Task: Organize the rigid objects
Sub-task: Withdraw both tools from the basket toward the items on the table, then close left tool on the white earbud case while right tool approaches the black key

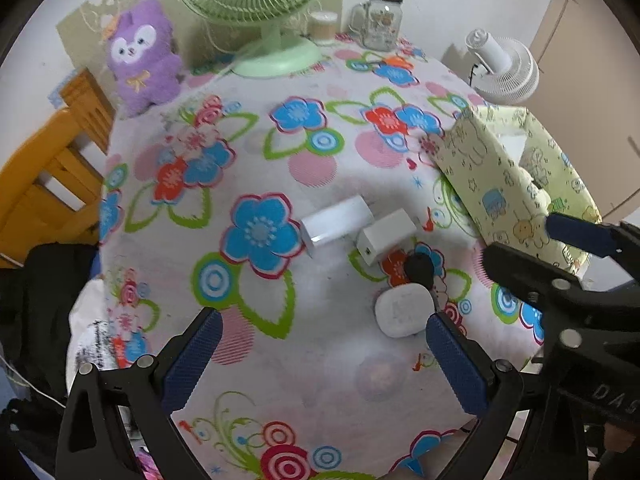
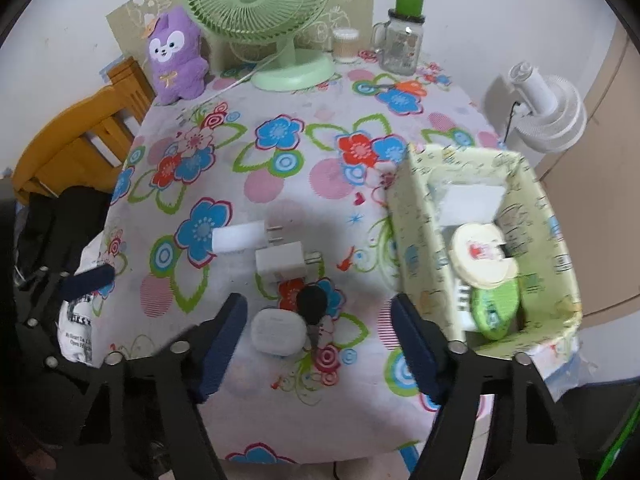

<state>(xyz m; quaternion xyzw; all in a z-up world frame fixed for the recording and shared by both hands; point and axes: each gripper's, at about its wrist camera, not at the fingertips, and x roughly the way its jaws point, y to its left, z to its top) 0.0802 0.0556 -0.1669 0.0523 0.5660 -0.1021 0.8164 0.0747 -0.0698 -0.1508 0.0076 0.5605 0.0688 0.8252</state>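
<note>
Loose items on the floral cloth [image 2: 280, 184], grouped near the middle: two white chargers, one longer [image 2: 239, 236] and one squarer [image 2: 280, 264], prongs toward the box. Just below them a black key [image 2: 311, 304] and a white rounded case [image 2: 276, 330], the key touching or just beside the case; can't tell which from the blur.

Box [image 2: 416, 240], pale green with cartoon print, stands at the right edge of the table, open top. Inside: a white flat block [image 2: 472, 200] at the far end, a cream round lid-like piece with a red mark [image 2: 482, 256] mid-box, a green round item [image 2: 496, 308] nearest the camera, and something white with ribs beside it, not identifiable.

Right gripper [image 2: 318, 344]: jaws apart, blue pads on either side of the case and key but above them, touching nothing. Nothing held.

Left gripper [image 1: 324, 356]: jaws wide apart over bare cloth, case [image 1: 404, 314] just inside its right pad, not gripped.

View differences: the left wrist view sees only the box's outer wall [image 1: 480, 176] and a sliver of the interior; contents show only in the right wrist view. Each view catches the other gripper at its edge.

Back of table: green fan [image 2: 260, 0], purple plush [image 2: 176, 56], jar with green lid [image 2: 402, 40].
</note>
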